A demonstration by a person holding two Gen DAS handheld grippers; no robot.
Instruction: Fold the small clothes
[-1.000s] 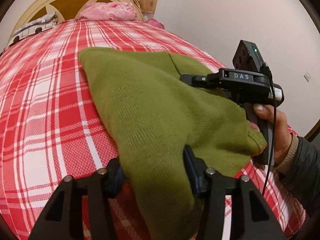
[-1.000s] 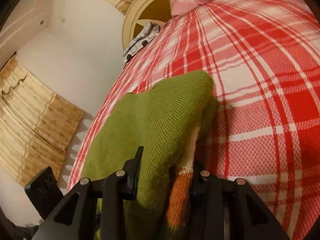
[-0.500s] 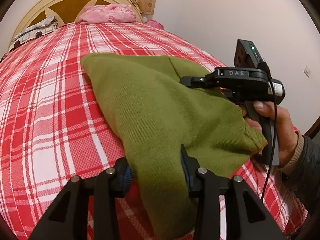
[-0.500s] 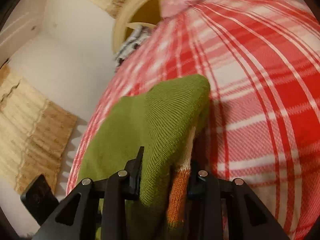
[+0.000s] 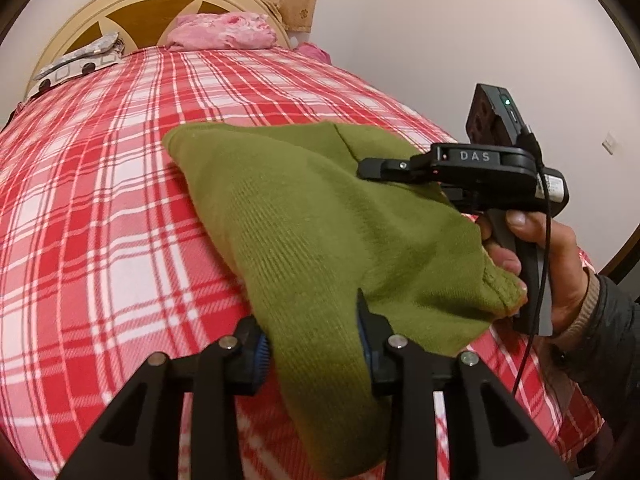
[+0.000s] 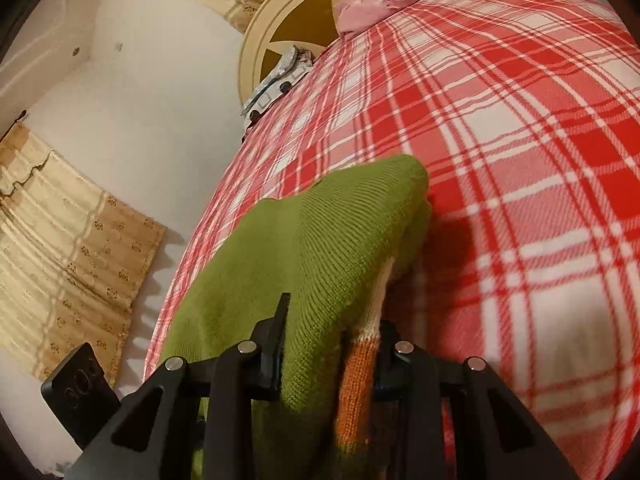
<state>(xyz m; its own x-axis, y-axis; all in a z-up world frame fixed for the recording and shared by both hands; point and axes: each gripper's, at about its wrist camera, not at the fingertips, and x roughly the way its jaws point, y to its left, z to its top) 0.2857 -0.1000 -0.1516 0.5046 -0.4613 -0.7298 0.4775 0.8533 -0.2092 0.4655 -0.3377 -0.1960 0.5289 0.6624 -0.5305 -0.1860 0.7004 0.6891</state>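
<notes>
Jaws, left gripper: narrowly apart and closing, with a bunched fold of the green sweater pinched between the two blue pads. Knit fills the gap from pad to pad and hangs down below them.

Jaws, right gripper: also narrowly apart, clamped on a thick wad of the same garment. Two layers sit in this grip: green knit on the left side, and a strip banded cream and orange on the right side, probably a cuff or hem, though the close view does not settle which.

Count: one sweater, two grippers, one visible hand with a dark sleeve, wrapped round the right gripper's handle. One corner of the left unit shows at the lower left of the right wrist view.

Sweater position: near end lifted off the bed between both grips; far end lies on the red-and-white plaid cover, about mid-bed, well apart from the headboard edge.

Further out: one round cream headboard; one pink bundle and one grey patterned pillow against it; tan curtain by the white wall.
</notes>
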